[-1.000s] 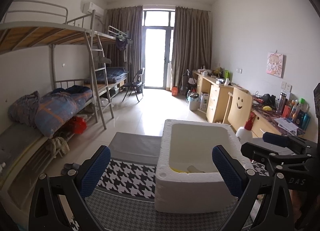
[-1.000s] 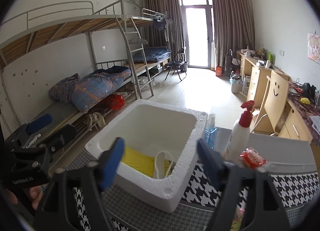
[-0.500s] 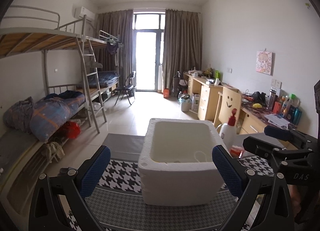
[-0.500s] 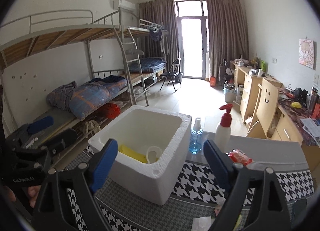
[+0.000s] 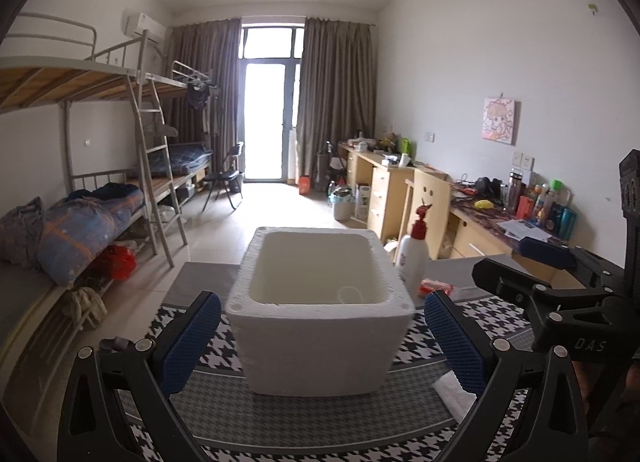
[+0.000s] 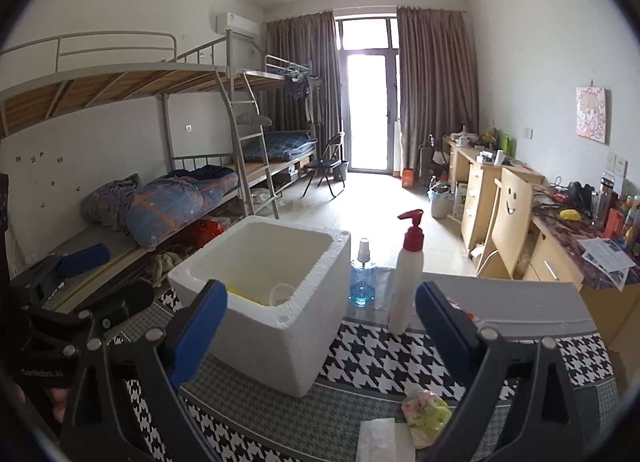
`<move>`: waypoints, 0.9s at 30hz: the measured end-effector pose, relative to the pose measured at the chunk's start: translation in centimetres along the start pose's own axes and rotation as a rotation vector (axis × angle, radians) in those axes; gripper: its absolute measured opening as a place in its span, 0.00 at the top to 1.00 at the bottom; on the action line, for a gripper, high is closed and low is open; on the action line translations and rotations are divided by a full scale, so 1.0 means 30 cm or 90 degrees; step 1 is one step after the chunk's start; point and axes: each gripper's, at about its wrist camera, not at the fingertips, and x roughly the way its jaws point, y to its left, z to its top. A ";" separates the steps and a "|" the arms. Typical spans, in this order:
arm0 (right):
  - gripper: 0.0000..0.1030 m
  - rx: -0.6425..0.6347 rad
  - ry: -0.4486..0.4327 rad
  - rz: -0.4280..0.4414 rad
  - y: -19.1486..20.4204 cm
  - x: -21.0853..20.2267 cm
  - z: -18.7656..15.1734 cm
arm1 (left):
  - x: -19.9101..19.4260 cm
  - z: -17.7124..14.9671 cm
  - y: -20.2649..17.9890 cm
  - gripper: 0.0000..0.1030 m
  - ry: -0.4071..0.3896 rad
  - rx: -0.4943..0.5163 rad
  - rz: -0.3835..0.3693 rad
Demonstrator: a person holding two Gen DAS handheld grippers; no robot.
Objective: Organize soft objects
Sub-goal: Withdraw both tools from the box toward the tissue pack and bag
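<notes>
A white foam box [image 6: 276, 294] sits open side up on a table with a black-and-white houndstooth cloth [image 6: 400, 358]. In the left wrist view its long side runs across the picture, and the near wall faces the camera. Inside it lie a flat yellow thing [image 6: 244, 294] and a white ring-shaped thing [image 6: 282, 292].

The left gripper [image 5: 320, 342] has its blue pads wide apart with nothing between them. The right gripper [image 6: 320, 330] has just been opening its jaws and holds nothing.

A small soft pink-and-green cloth bundle [image 6: 426, 412] lies on the cloth near the right gripper, just beside a flat white tissue [image 6: 384, 440]. A tall white pump bottle with a red top [image 6: 408, 278] stands upright beside the box. A blue spray bottle [image 6: 362, 278] stands behind it.
</notes>
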 end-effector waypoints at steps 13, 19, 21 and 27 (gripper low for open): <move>0.06 0.014 -0.013 -0.022 -0.056 -0.044 -0.033 | -0.014 -0.019 -0.066 0.01 -0.003 0.012 -0.035; 0.06 0.019 -0.014 -0.038 -0.082 -0.072 -0.051 | -0.015 -0.032 -0.101 0.01 -0.004 0.023 -0.052; 0.06 0.022 -0.016 -0.043 -0.093 -0.083 -0.058 | -0.016 -0.034 -0.109 0.01 -0.006 0.030 -0.054; 0.06 0.026 -0.014 -0.062 -0.121 -0.102 -0.080 | -0.015 -0.057 -0.150 0.01 -0.003 0.034 -0.069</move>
